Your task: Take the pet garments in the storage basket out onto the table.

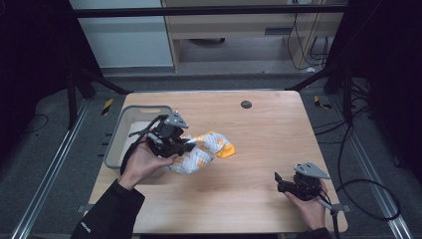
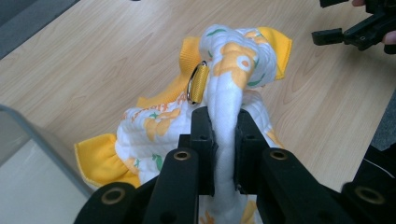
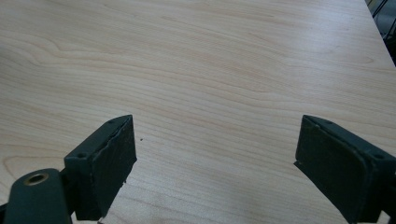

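Lab test cell: wooden table (image 1: 268,149) inside metal frame (image 1: 209,11), black curtains (image 1: 30,59), loose cables (image 1: 366,194) on floor.

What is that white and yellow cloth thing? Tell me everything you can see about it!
The small white quilted garment is printed with orange flowers and green leaves, has yellow ruffled trim and a yellow strap through a metal ring. It lies crumpled on the wooden table, beside the grey plastic bin. The left gripper pinches a raised fold between its black jaws.

High view: set above, facing forward and down on the wooden table (image 1: 259,149). Gripper views: carried close, aimed along the jaws; the tabletop is shared by all.
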`<state>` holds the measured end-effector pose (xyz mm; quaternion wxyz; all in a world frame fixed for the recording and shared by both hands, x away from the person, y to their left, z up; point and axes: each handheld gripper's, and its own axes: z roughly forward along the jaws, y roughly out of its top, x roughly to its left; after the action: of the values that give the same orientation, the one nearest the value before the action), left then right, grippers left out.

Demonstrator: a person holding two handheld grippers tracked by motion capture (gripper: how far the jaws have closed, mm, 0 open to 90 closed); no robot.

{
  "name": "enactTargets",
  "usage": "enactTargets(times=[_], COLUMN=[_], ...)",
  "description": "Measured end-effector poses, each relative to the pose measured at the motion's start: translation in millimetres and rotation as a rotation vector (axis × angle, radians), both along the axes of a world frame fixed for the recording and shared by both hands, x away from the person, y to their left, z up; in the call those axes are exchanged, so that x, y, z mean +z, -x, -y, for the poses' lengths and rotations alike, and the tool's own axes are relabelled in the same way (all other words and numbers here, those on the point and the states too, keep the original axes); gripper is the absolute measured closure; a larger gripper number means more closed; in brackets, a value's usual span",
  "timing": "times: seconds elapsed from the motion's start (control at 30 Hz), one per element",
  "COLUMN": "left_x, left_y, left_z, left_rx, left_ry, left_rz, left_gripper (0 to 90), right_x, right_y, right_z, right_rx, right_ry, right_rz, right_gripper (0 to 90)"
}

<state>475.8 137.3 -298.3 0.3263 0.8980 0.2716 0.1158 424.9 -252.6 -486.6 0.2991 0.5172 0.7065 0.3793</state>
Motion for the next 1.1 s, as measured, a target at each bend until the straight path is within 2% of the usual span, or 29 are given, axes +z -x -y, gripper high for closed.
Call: enactTargets(times=[0.13,0.37,0.57,0.73,1.0,1.1], left_x=[-9.8,-22.2,-38.8,-57.5,-72.9,-77.3], left_y=[-0.8,-1.9,-5.5,-7.6,-8.3,-7.8], left_z=[11.0,21.5,29.2,36.5,46.5,49.0], left_rx=[-0.036,-0.063,-0.066,-0.073,-0.092,-0.098], left_ry=[-0.013,-0.032,-0.031,-0.055,-0.063,-0.054], left_rz=[-0.008,-0.024,-0.044,-0.065,-0.077,-0.079], left_gripper=[81.1,81.1,81.1,81.1,81.1,81.0], right_x=[-0.5,-1.2,-1.6,-1.0,-1.4,-1.3], right_y=[-0.2,-0.4,-0.5,-0.4,-0.7,-0.5], right_z=[2.2,1.8,1.9,2.6,2.5,2.4], right_rx=[-0.017,-0.016,-0.019,-0.024,-0.02,-0.021], right_ry=[0.001,0.006,0.011,0.007,0.014,0.014], right_rz=[0.001,-0.003,0.0,0.008,0.011,0.012], right_gripper=[12.7,12.7,12.5,12.5,12.5,12.4])
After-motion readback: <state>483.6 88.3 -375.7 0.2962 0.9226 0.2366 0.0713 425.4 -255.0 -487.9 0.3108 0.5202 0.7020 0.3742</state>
